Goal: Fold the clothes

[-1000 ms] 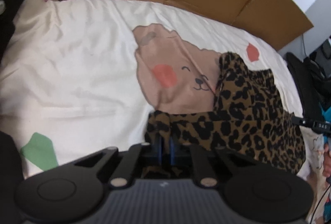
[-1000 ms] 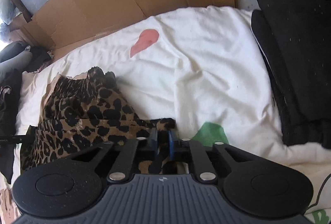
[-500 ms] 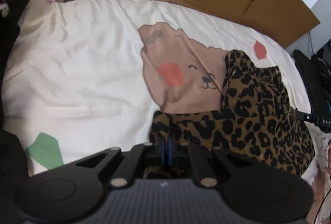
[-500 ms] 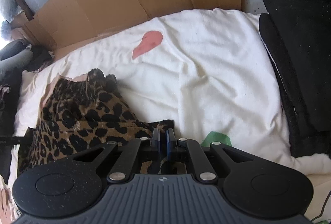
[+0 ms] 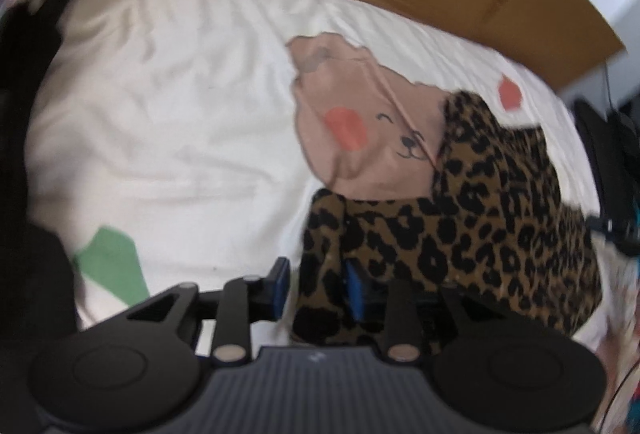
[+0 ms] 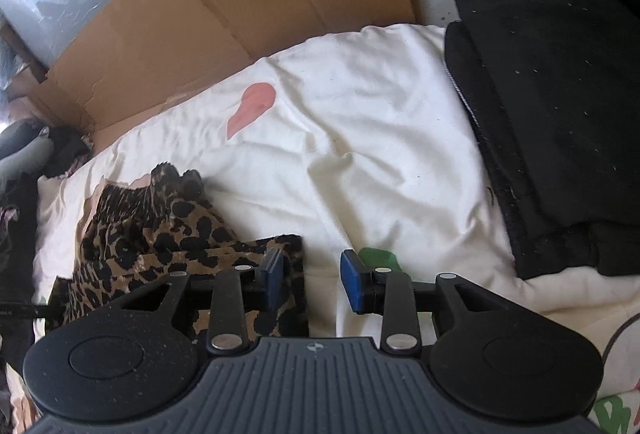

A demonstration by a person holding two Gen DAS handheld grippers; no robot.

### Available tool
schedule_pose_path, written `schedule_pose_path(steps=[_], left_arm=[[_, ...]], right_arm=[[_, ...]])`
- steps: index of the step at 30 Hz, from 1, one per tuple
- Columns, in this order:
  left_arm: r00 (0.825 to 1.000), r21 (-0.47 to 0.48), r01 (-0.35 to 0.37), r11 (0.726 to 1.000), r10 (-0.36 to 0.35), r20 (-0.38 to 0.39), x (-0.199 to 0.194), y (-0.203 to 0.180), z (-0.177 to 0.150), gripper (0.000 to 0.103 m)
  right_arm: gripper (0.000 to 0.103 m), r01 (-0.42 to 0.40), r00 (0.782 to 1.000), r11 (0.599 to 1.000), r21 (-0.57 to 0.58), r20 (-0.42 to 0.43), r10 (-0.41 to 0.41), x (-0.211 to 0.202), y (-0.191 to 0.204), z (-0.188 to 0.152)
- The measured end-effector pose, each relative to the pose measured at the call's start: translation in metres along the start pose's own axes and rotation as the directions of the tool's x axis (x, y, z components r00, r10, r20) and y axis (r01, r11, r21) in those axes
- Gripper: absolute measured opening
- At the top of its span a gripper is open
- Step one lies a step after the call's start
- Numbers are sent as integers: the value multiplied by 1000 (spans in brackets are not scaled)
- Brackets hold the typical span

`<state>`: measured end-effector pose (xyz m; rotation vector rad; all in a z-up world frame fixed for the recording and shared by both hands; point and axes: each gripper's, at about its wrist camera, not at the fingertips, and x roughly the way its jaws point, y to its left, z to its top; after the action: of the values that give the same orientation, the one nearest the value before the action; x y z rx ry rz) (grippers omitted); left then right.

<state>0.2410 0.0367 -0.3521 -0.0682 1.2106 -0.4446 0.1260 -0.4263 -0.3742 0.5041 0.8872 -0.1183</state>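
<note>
Lying on cream bedspread (image 6: pixel 380 153): leopard-print garment (image 5: pixel 480 234). Left gripper (image 5: pixel 318 284) and right gripper (image 6: pixel 312 280) both spread apart, clamping nothing.

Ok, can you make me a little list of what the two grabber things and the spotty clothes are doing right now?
garment: brown and black leopard-print fabric garment, lying bunched
surface: cream bedsheet with a brown bear print
left hand-held gripper: open, garment corner between its blue pads
right hand-held gripper: open, garment edge at its left pad
nearby: stack of folded black clothes, flat brown cardboard sheet
</note>
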Motion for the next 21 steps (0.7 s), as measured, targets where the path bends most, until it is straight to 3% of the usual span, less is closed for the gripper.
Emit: schedule_pose_path(steps=[21], left_arm=[[997, -23, -25, 999, 27, 77, -1, -2, -7, 37]], right_arm=[[39, -39, 997, 995, -94, -66, 33, 15, 15, -11]])
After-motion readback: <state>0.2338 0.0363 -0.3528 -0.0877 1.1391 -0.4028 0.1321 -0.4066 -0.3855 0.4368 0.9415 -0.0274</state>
